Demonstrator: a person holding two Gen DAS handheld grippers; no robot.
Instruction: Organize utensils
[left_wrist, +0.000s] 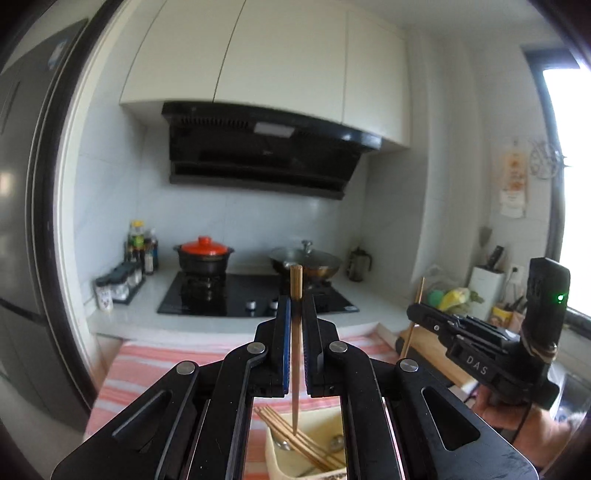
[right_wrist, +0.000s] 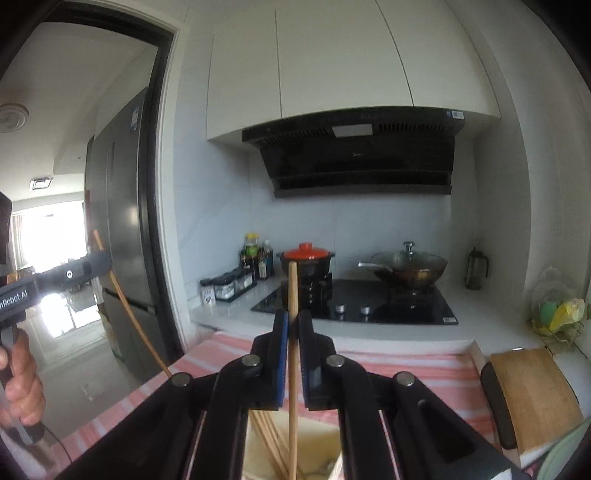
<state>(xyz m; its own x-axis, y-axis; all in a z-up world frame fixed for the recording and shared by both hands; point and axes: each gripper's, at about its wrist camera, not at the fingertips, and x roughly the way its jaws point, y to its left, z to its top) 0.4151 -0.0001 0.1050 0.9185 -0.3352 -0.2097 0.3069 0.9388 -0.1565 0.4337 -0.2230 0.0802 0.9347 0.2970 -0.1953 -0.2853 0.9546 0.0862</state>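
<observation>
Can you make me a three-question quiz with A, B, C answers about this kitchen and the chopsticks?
1. Where is the pot with the lid?
A. on the stove
B. on the striped cloth
C. in the cream box

2. What colour is that pot's lid?
A. blue
B. green
C. red

3. What is the left gripper doing?
A. gaping open, empty
B. shut on a chopstick
C. holding a spoon

Answers:
1 A, it sits on the black stove beside the wok.
2 C, the lid is bright red.
3 B, its fingers pinch one chopstick upright above the cream box.
</observation>
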